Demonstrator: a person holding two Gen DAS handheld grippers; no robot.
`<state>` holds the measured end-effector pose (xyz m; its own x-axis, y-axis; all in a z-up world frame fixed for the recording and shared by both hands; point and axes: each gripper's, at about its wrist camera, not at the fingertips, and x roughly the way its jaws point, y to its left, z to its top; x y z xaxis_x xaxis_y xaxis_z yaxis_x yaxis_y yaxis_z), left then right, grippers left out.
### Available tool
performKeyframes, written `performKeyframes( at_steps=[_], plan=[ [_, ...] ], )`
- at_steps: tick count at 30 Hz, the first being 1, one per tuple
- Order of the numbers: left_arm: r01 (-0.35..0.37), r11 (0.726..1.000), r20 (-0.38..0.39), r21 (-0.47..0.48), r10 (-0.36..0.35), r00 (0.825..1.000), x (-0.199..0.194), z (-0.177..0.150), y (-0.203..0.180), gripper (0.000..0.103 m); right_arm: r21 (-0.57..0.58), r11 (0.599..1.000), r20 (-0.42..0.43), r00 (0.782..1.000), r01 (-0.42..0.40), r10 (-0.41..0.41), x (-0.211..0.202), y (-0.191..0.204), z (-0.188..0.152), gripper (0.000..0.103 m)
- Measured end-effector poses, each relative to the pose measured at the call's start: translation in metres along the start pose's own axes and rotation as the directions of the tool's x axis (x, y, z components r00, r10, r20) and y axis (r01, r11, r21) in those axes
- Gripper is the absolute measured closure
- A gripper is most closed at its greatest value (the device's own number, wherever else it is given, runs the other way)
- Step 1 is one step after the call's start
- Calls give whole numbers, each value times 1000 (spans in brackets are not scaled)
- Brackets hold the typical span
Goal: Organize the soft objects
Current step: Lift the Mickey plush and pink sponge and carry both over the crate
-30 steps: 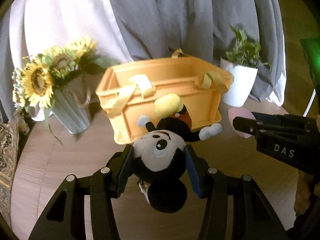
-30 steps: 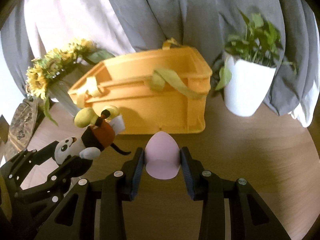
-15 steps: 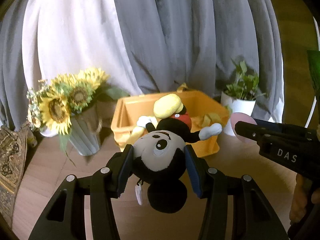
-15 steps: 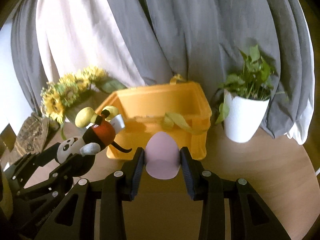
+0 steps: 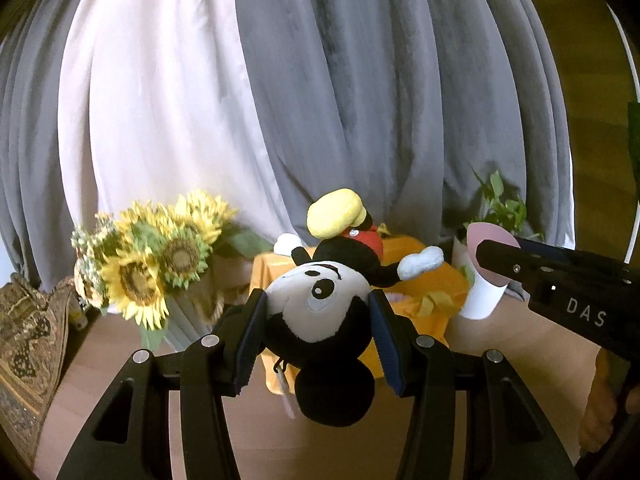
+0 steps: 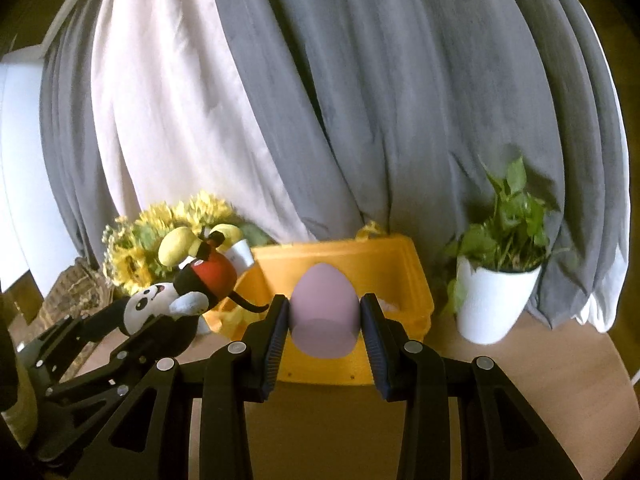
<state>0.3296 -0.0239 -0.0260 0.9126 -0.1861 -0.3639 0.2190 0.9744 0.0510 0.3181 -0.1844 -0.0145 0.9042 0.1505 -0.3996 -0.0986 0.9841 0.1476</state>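
Above the near side of the yellow crate (image 6: 416, 280), my left claw (image 5: 318, 332) pinches the mouse plush (image 5: 320, 312) by its head, body and yellow shoes tipped toward the crate (the toy is upside down). Just to its right, my right claw (image 6: 324, 328) is clamped on the pink egg (image 6: 324, 312), held in front of the crate. Sunflowers (image 5: 156, 264) stand left of the crate, a white potted plant (image 6: 496, 296) right of it, all on the wooden table (image 6: 520, 360).

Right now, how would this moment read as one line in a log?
left gripper: shut on mouse plush | right gripper: shut on pink egg | orange bin: ahead, open
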Motion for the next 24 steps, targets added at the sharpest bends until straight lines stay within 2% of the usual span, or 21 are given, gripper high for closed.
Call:
performKeyframes(
  at_steps=[13,24],
  plan=[
    [-14,1000,69,19,13,998,14,28,7,52,-11,1000,77,997,2,-1,6,3,26,65],
    [-14,998,73,54,10,997,41,37,9,52,-8,1000,99,995,16,-15,26,-3,42,65]
  ],
)
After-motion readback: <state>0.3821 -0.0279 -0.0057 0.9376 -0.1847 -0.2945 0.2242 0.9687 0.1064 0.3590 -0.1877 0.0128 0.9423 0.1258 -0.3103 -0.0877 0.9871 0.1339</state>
